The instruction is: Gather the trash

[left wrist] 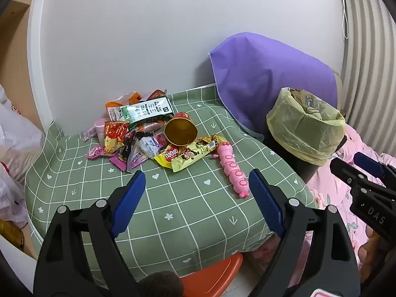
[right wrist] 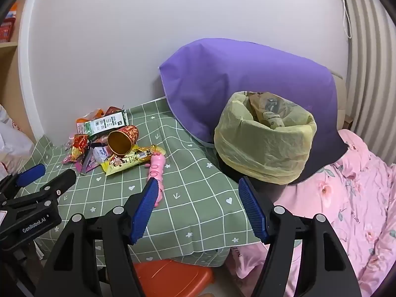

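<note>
Green checked tablecloth (left wrist: 173, 205) over the table, white wall behind. Heaped at ten o'clock on it: crumpled snack wrappers (left wrist: 128, 136), orange, red, purple, white, yellow, with a gold-lined paper cup (left wrist: 180, 131) tipped on its side on top, mouth facing the camera. Just beside, at three o'clock: pink caterpillar toy (left wrist: 232, 165). Farther right, against a purple pillow (left wrist: 267, 84): black bin (right wrist: 264, 136) lined with a yellow bag. Left tool (left wrist: 198, 198) and right tool (right wrist: 198, 210) both spread wide, grasping nothing.
</note>
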